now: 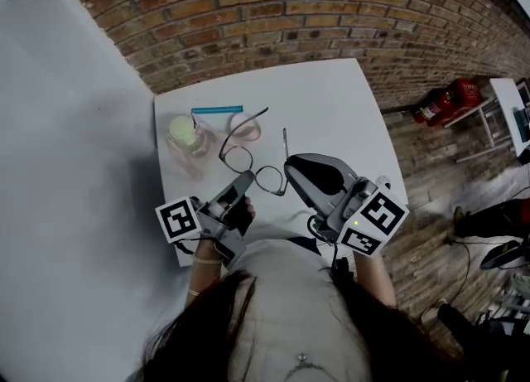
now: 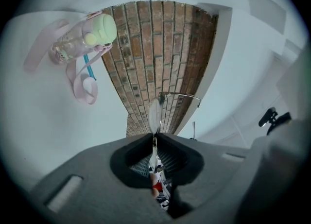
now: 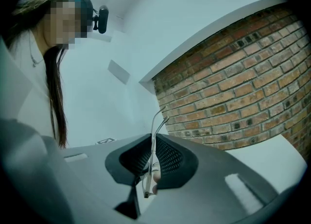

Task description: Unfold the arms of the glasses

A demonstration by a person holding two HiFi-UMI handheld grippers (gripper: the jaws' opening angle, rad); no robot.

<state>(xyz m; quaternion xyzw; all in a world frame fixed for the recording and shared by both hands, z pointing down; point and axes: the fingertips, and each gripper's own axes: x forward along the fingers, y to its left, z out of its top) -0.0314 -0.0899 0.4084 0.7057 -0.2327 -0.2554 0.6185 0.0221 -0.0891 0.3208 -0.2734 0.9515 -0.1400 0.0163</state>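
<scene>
Thin dark-rimmed glasses [image 1: 252, 166] hang above the white table [image 1: 331, 115], held between both grippers. My left gripper [image 1: 246, 181] is shut on the frame near the lenses; in the left gripper view its jaws [image 2: 154, 138] pinch the rim, with one lens [image 2: 155, 113] standing edge-on above them. From the right, my right gripper [image 1: 289, 171] is shut on that end of the frame; in the right gripper view the thin metal of the glasses [image 3: 156, 121] rises from the shut jaws [image 3: 154, 143]. Both arms of the glasses point away from me, splayed outward.
A clear bottle with a pale green lid [image 1: 185, 133] [image 2: 83, 34] stands at the table's left, its pink strap [image 1: 247, 130] beside it. A blue stick [image 1: 217, 110] lies behind. A brick wall [image 1: 273, 16] backs the table. Red extinguishers [image 1: 447, 100] sit on the floor, right.
</scene>
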